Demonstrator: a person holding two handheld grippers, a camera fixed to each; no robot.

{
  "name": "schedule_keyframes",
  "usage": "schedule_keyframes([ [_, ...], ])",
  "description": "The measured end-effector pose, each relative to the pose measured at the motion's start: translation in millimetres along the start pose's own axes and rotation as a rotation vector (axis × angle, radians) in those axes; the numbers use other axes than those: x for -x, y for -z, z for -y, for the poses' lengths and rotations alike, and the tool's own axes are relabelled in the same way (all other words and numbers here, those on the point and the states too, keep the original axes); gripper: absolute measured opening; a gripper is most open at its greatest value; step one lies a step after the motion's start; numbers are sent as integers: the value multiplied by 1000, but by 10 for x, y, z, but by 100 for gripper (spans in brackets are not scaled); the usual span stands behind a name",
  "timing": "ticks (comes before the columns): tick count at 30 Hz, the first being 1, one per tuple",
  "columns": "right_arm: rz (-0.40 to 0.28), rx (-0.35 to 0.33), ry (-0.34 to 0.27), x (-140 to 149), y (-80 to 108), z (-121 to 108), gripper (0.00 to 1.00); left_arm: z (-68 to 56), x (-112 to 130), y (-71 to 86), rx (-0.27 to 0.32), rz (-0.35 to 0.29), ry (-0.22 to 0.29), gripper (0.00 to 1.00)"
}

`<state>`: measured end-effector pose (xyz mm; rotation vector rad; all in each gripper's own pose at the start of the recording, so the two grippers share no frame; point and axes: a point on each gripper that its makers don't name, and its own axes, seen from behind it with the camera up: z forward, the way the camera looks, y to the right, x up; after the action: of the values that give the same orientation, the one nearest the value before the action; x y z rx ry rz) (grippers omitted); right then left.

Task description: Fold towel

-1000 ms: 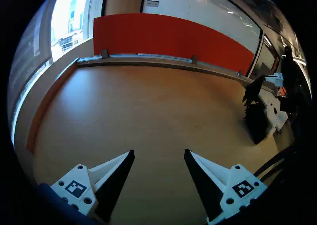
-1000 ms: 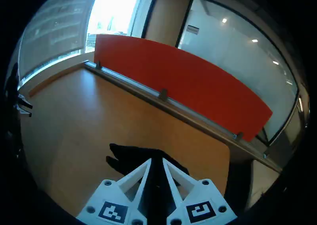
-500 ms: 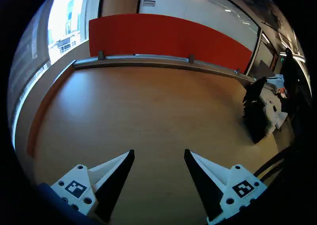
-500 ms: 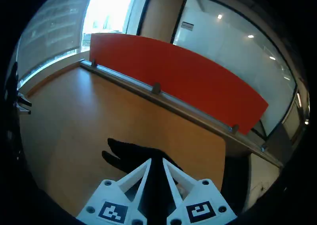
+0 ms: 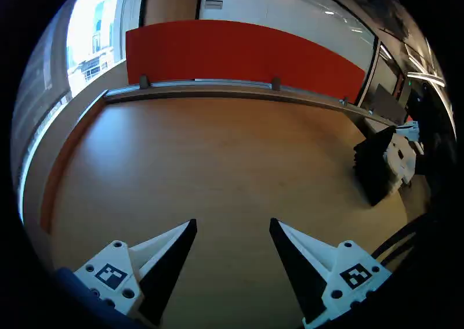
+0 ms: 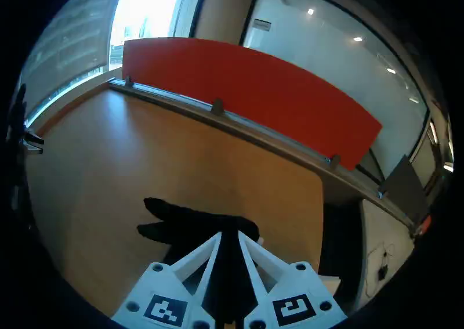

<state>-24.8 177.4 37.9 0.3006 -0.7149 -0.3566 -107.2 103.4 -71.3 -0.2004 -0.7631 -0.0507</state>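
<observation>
In the left gripper view the left gripper (image 5: 232, 221) is hovering with its fingers spread wide over the bare worktop (image 5: 220, 149), holding nothing; the dark towel (image 5: 373, 172) is sitting bunched, well in front of the red divider (image 5: 243, 50)'s right end; in the right gripper view the right gripper (image 6: 229, 235) is pinching that towel, fingers nearly together; folding is barely beginning, the cloth not yet spread; since a second ago the right gripper has swung toward the divider's right end, taking the towel along.

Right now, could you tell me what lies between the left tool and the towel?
Bare table, from left tool to towel, in the left gripper view.
</observation>
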Motion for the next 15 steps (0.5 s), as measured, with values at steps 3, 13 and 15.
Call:
schedule_keyframes([
  [3, 16, 11, -20, 165, 49, -15, 4, -17, 2, -12, 4, 2, -4, 93],
  [13, 56, 32, -67, 564, 141, -10, 4, -95, -11, -53, 16, 5, -22, 93],
  [15, 67, 36, -75, 653, 149, 0, 4, -105, -13, -55, 17, 5, -24, 93],
])
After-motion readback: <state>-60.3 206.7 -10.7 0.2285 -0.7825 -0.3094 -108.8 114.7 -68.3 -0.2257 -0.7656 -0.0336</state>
